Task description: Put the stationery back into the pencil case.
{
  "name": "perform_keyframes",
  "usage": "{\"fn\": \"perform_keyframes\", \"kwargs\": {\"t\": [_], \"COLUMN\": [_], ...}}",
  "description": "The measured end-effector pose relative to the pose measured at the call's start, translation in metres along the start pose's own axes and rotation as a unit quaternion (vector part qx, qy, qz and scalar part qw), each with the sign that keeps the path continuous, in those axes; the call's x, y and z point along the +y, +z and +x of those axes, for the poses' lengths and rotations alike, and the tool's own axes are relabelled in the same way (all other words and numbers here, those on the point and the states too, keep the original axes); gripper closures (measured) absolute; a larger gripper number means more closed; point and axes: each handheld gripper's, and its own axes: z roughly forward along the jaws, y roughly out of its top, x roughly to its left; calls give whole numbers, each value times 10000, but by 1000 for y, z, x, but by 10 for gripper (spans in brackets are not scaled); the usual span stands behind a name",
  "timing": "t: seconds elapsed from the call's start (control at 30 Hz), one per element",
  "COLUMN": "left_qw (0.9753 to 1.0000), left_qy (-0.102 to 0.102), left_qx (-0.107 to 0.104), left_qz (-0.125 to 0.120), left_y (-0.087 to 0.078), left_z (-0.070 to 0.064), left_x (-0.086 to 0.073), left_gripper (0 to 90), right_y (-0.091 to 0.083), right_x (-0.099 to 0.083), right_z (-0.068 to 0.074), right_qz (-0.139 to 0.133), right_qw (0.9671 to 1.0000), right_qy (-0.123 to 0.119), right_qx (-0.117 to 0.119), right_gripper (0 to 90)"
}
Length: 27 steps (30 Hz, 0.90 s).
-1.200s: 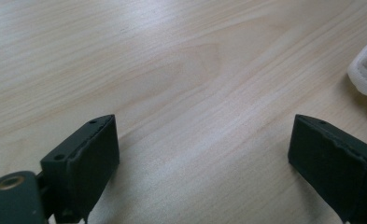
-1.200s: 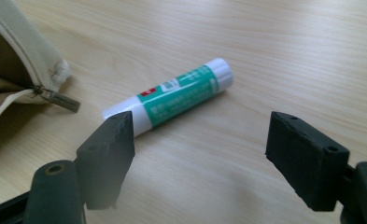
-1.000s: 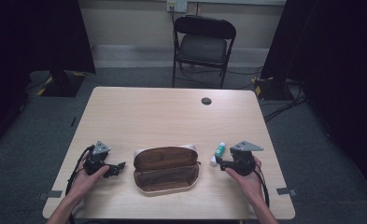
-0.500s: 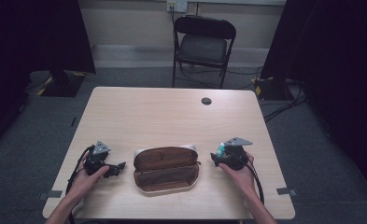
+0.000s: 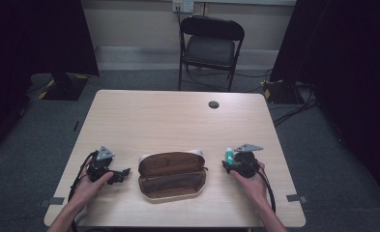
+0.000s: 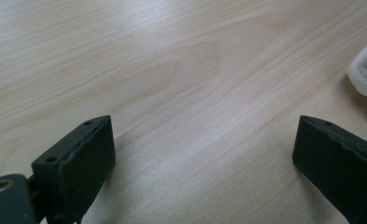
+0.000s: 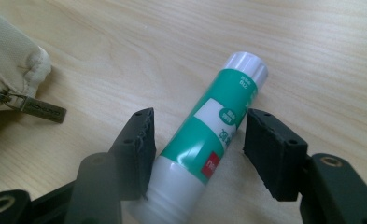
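A green and white glue stick (image 5: 229,154) (image 7: 209,135) lies on the wooden table (image 5: 178,121), right of an open brown pencil case (image 5: 172,174) with a cream outside (image 7: 8,60). My right gripper (image 5: 227,164) (image 7: 197,123) is open with its jaws on either side of the stick; one jaw touches it near the white cap and the other stands a little apart. My left gripper (image 5: 122,174) (image 6: 204,140) rests open on bare wood left of the case, whose cream edge (image 6: 365,70) lies just beyond one jaw.
A metal zipper pull (image 7: 41,109) lies on the table beside the case. A small black round disc (image 5: 213,104) sits at the table's far side. A black folding chair (image 5: 211,38) stands behind the table, with cables on the floor.
My right gripper has shifted left and turned onto the glue stick, so its jaws now flank it. The left gripper and the case have not moved.
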Motion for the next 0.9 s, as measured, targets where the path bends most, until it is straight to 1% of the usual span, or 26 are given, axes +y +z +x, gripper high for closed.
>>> {"fn": "perform_keyframes", "kwargs": {"t": [0.03,0.1,0.23,0.27,0.33,0.47,0.73,0.83,0.9], "left_qw": [10000,10000,10000,10000,10000,10000,10000,10000,10000], "left_qy": [-23,-11,0,-21,-19,-21,-43,-43,-38], "left_qx": [0,-7,-14,-16,-2,-15,-27,-27,-25], "left_qz": [-17,-8,1,-14,-18,-3,-7,-7,-4], "left_y": [0,0,0,1,1,1,1,1,1], "left_z": [0,0,0,-1,-1,-1,-2,-2,-1], "left_x": [0,0,0,0,0,1,0,0,0], "left_gripper": [55,55,53,45,41,33,32,32,32], "right_y": [-1,-1,-4,-5,-5,-9,-12,-13,-13], "right_x": [-1,-1,-4,-5,-6,-8,-10,-11,-11], "right_z": [0,0,-1,-3,-3,-6,-6,-5,-6], "right_qz": [29,34,78,61,67,108,124,123,111], "right_qw": [10000,10000,9999,9999,9999,9999,9998,9998,9998], "right_qy": [-36,-66,-93,-113,-98,-87,-182,-143,-158], "right_qx": [-20,-36,-49,-25,-41,-5,29,43,44], "right_gripper": [459,465,522,550,563,641,643,641,641]}}
